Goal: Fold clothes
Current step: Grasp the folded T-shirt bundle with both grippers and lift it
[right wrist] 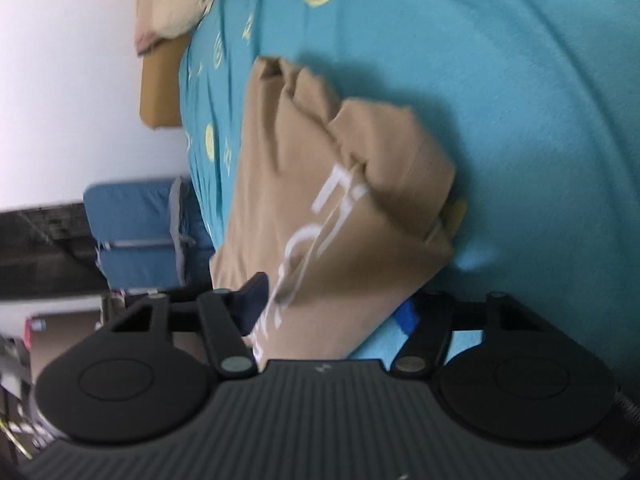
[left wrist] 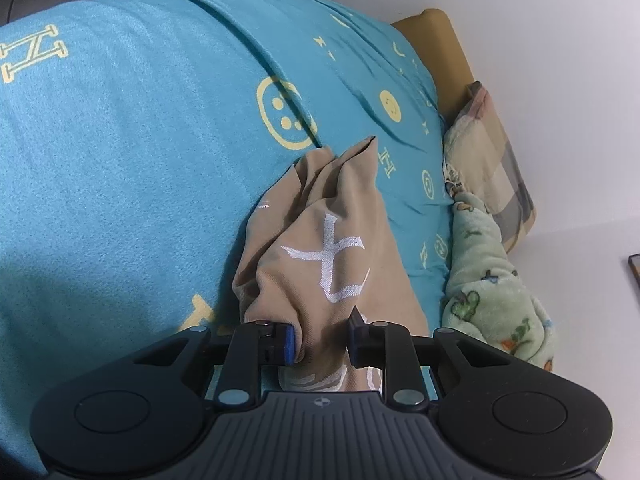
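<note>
**Both tools on the tan garment**

Left tool [left wrist: 322, 340]: pads pinched on a bunch of the tan garment [left wrist: 332, 248], cloth bulging between them. Right tool [right wrist: 332, 312]: garment [right wrist: 332, 184] runs between its fingers; left finger against the cloth, blue pad [right wrist: 406, 318] on the right stands apart from it. View is blurred. Garment lies crumpled on the teal bed sheet [left wrist: 140, 140], pillows [left wrist: 488, 152] near the wall.

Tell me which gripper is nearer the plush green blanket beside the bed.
Left. The left gripper, clamped on the tan garment, has the green blanket just beside it; the right gripper's view shows no such blanket.
</note>
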Demonstrator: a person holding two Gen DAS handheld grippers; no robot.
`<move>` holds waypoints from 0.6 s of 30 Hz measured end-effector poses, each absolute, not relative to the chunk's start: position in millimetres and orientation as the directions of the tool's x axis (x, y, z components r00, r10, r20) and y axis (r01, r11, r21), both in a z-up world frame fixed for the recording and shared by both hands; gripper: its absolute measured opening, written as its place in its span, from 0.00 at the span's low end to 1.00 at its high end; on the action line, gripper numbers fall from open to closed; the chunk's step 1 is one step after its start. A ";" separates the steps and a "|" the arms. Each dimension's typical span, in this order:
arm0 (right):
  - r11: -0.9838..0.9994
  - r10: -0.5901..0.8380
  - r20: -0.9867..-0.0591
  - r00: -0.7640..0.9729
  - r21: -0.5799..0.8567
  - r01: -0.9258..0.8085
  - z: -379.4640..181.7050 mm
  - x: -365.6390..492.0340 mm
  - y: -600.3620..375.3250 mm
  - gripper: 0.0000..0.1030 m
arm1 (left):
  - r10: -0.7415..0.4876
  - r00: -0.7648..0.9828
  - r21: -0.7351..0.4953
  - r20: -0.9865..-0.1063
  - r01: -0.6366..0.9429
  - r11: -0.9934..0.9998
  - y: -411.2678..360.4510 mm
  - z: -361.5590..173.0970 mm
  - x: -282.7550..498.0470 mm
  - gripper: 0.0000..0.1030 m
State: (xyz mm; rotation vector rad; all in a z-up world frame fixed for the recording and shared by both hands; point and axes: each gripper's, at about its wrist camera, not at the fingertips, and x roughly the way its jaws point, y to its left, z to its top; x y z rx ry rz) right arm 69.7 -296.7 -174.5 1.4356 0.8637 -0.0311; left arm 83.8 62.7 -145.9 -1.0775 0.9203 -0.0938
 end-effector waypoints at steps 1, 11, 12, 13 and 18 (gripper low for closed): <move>0.205 0.458 -0.542 0.705 0.836 0.510 -173.2 69.6 -296.1 0.45 | -0.486 0.639 -0.788 -0.597 -0.351 0.506 62.7 -146.1 84.7 0.24; 0.331 0.368 -0.513 0.776 0.852 0.406 -120.8 43.0 -298.6 0.23 | -0.562 0.623 -0.828 -0.544 -0.290 0.480 55.7 -109.6 71.7 0.23; 0.344 0.354 -0.507 0.786 0.852 0.395 -111.4 36.3 -302.9 0.23 | -0.572 0.617 -0.828 -0.541 -0.273 0.489 49.7 -99.8 68.1 0.23; 0.351 0.334 -0.502 0.798 0.852 0.389 -102.4 27.2 -309.4 0.23 | -0.584 0.609 -0.830 -0.537 -0.257 0.496 42.3 -89.5 64.7 0.23; 0.346 0.243 -0.451 0.859 0.867 0.357 -63.5 -21.6 -345.5 0.23 | -0.652 0.540 -0.829 -0.533 -0.179 0.530 -9.7 -40.5 59.7 0.23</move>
